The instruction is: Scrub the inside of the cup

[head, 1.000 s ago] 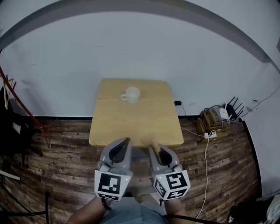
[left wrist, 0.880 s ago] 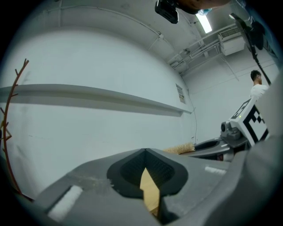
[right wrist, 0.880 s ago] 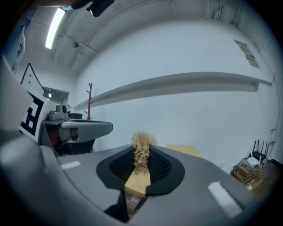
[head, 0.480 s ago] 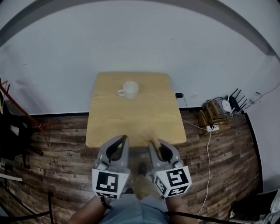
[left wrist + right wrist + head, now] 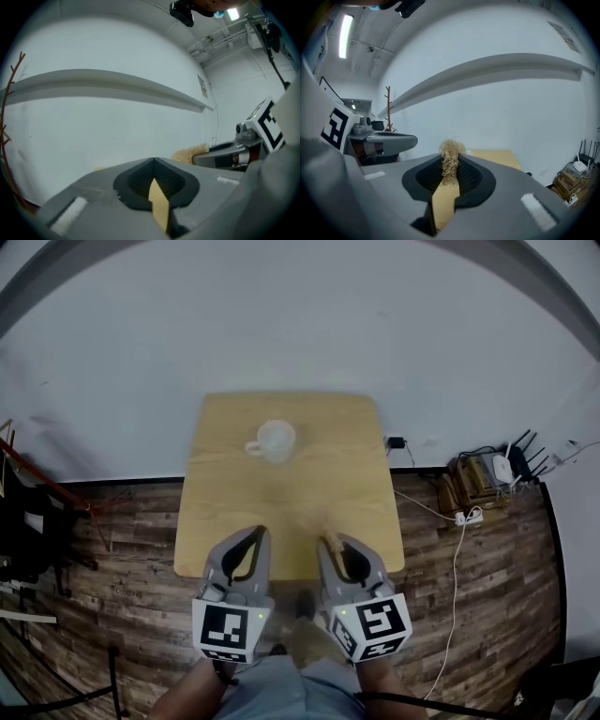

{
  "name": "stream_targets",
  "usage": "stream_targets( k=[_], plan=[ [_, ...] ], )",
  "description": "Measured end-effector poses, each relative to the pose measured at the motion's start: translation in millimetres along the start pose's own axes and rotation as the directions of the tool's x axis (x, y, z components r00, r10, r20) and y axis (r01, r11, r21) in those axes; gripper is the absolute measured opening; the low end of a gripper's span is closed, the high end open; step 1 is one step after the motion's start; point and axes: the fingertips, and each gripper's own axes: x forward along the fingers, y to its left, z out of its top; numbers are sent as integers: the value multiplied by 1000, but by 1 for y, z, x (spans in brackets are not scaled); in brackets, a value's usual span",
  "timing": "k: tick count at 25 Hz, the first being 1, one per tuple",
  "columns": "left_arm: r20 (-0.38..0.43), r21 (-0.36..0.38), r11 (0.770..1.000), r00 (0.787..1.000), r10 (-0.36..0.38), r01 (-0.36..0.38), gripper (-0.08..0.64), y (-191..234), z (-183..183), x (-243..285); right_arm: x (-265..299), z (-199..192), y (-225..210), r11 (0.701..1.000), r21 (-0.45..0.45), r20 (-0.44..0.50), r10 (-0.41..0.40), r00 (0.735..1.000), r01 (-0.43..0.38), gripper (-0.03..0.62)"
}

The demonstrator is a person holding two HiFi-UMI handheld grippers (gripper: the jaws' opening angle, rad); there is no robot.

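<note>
Head view: the white cup (image 5: 272,441) stands toward the far side of the wooden worktop (image 5: 361,493), well apart from my left tongs (image 5: 260,532) and right tongs (image 5: 324,542), which hang at its near edge.

Left gripper view: my left tongs are pressed together with nothing between them.

Right gripper view: my right tongs clamp a straw-coloured scrubber tuft (image 5: 450,150) (frayed on top).
</note>
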Motion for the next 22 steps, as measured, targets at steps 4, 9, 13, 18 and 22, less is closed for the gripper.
stream_targets(
  k=[4, 9, 13, 18, 22],
  plan=[
    [-16, 11, 999, 999, 30, -30, 20, 5, 10, 34, 26, 13, -26, 999, 11, 5, 39, 999, -39, 64],
    [-24, 33, 997, 997, 78, -77, 20, 13, 26, 66, 57, 35, -50, 995, 10, 31, 100, 994, -101, 64],
    [-14, 56, 992, 993, 115, -114, 20, 23, 41, 75, 75, 55, -56, 990, 5, 66, 142, 988, -142, 64],
    [24, 37, 986, 987, 161, -162, 20, 36, 55, 81, 96, 75, -60, 985, -21, 106, 175, 979, -174, 64],
    [18, 48, 984, 985, 172, -172, 20, 51, 48, 85, 113, 79, -58, 982, -30, 95, 191, 977, -189, 64]
  ],
)
